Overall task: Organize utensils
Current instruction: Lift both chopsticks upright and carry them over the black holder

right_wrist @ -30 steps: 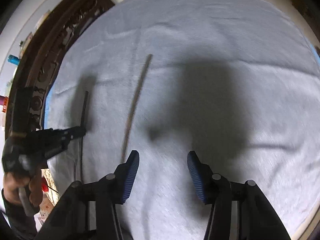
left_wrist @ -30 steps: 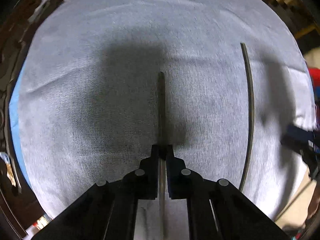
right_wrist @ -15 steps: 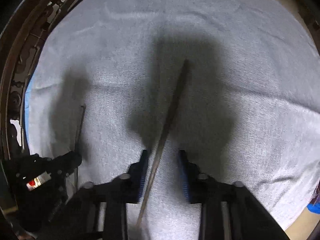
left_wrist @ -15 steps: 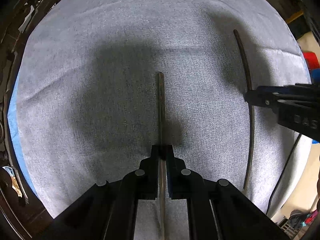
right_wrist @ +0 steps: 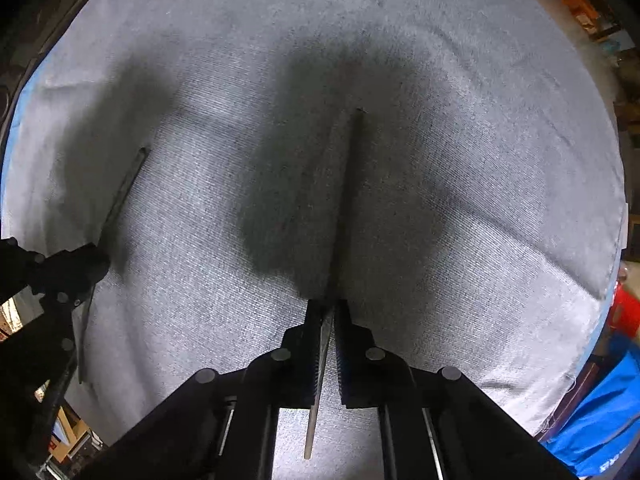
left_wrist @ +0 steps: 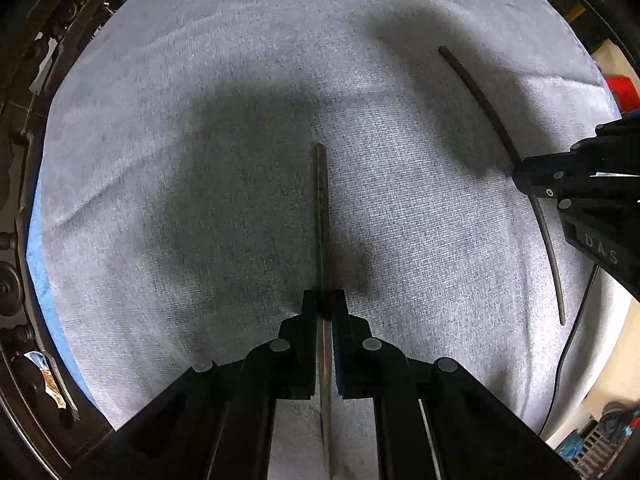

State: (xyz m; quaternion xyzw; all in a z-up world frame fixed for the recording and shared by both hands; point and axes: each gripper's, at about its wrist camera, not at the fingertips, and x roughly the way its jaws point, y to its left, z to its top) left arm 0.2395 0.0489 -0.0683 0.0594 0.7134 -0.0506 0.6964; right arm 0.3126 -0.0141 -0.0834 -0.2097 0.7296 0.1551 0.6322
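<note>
My left gripper point(left_wrist: 324, 300) is shut on a dark chopstick point(left_wrist: 321, 216) that points straight ahead over the grey cloth point(left_wrist: 200, 160). My right gripper point(right_wrist: 328, 306) is shut on a second dark chopstick point(right_wrist: 346, 200), also pointing ahead. In the left wrist view the right gripper point(left_wrist: 520, 174) enters from the right, clamped on its chopstick point(left_wrist: 480, 98). In the right wrist view the left gripper point(right_wrist: 96, 260) enters from the left with its chopstick point(right_wrist: 124, 188). The two chopsticks lie roughly parallel, apart.
The grey cloth point(right_wrist: 480, 160) covers a round table over a blue underlayer point(left_wrist: 44, 280). Dark carved wooden furniture point(left_wrist: 16, 160) runs along the left. A blue bag point(right_wrist: 600, 412) and red object point(right_wrist: 624, 308) sit off the table's right edge.
My right gripper moved in over the second chopstick and closed on it; a second ago it was open beside it. My left gripper kept hold of its chopstick.
</note>
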